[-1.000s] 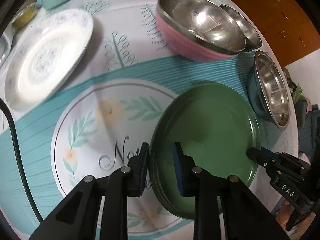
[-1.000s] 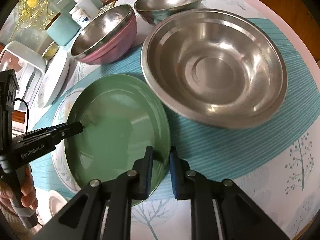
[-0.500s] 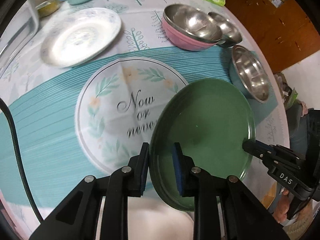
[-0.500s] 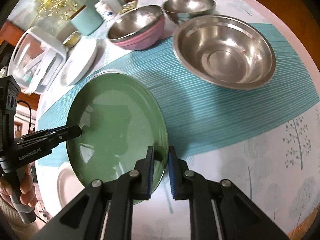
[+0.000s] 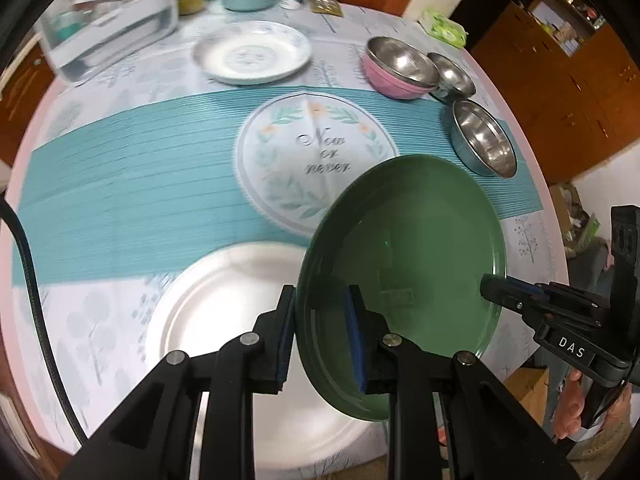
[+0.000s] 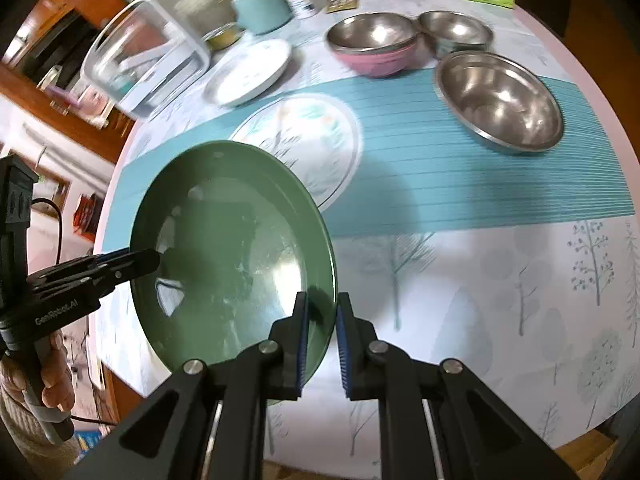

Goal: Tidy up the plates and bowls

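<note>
L to R, left wrist view: white plate (image 5: 240, 320) lies on the table (image 5: 100, 300) at approx 7 o'clock, partly under the left gripper (image 5: 322, 336), which is clamped on the green plate (image 5: 404, 264) at its near-left rim. Green plate is off the table, tilted, at approx 4 o'clock. The right gripper (image 5: 486, 286) pinches the opposite rim at 3 o'clock.

Risks, my read:
- Two thin rim grips; if the hands drift apart or twist unevenly, the plate could slip and drop onto the white plate.
- Steel bowl (image 5: 484, 144) at 2 o'clock sits near the table edge; a swing that way could knock it.

Hard to make out: the clear container (image 5: 112, 36) at 11 o'clock is blurred. White plate's near edge is hidden by the gripper arms.
</note>
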